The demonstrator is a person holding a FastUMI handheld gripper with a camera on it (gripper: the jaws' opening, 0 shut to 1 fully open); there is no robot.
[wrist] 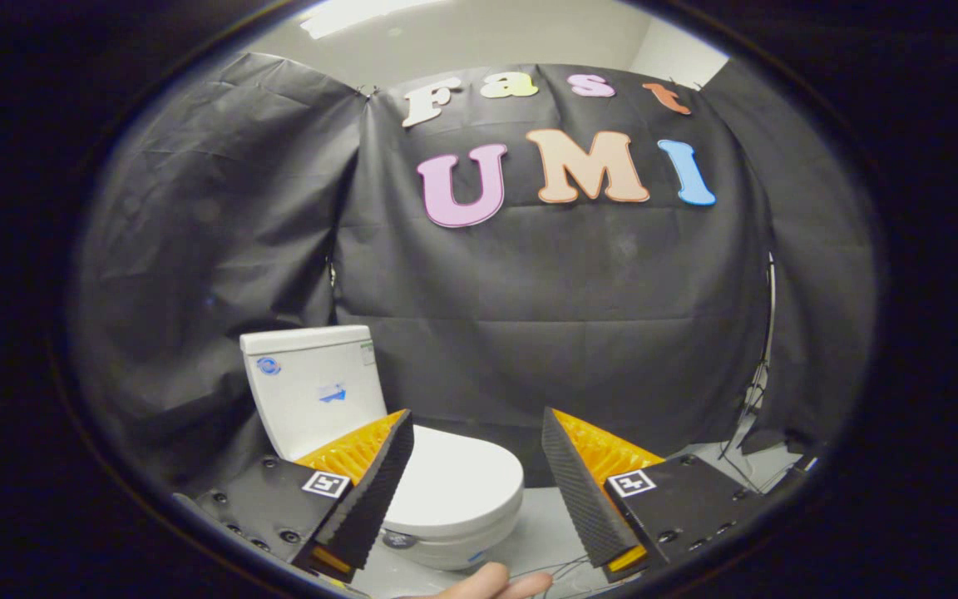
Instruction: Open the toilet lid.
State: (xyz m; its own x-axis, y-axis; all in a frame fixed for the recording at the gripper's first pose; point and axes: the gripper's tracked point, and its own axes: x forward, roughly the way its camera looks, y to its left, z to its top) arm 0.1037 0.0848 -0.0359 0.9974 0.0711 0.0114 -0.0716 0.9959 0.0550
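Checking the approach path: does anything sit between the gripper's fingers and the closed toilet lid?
No. In the gripper view the open gripper hangs apart from the closed toilet lid, which lies ahead and lower; nothing sits between.

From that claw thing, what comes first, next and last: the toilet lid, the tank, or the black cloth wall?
Gripper is open, fingers apart, holding nothing.
1. Lid: closed, just ahead, between the fingers and toward the left one.
2. Tank: behind the lid, beyond the left finger.
3. Cloth wall: farthest, behind the toilet.
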